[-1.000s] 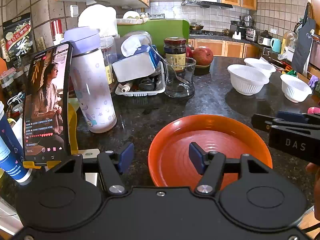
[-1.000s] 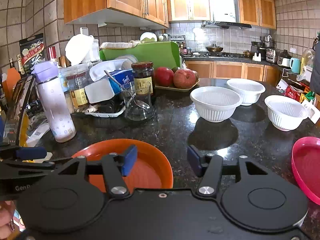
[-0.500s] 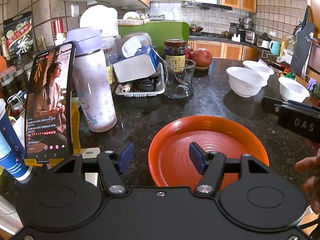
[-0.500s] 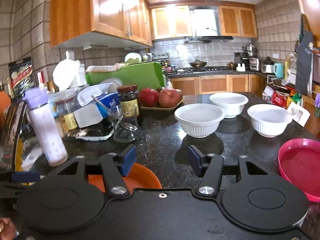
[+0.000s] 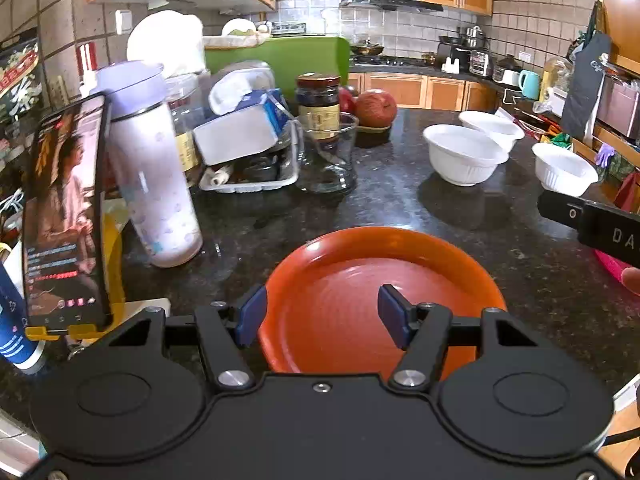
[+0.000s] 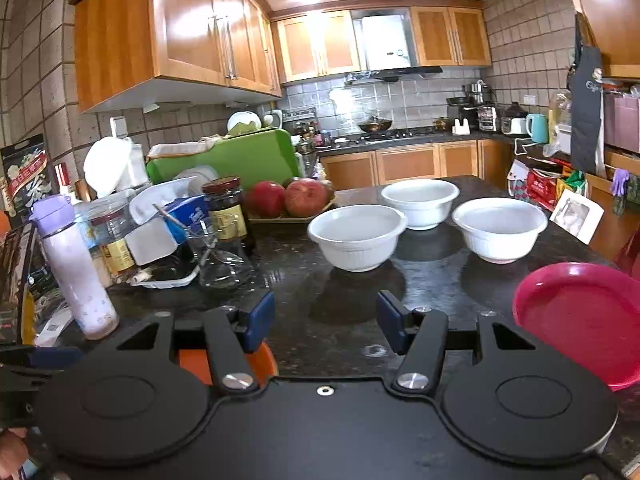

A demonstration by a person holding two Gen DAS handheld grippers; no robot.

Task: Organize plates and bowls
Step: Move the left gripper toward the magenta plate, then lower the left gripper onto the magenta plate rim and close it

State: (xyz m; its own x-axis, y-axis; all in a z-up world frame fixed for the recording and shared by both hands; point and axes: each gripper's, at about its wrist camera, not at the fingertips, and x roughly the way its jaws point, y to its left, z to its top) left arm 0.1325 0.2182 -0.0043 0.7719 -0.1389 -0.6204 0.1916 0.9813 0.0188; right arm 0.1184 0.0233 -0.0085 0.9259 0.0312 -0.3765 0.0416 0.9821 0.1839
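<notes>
The orange plate (image 5: 372, 300), round, glossy and ringed inside, lies on the speckled dark stone tabletop (image 5: 400, 208); its near edge is hidden behind the left gripper (image 5: 320, 314), whose jaws stand apart, grasping nothing. The right gripper (image 6: 326, 324) is likewise released over bare stone. Three ribbed white bowls (image 6: 356, 236) sit farther off; a pink plate (image 6: 580, 320), probably plastic, is cut off at right.
</notes>
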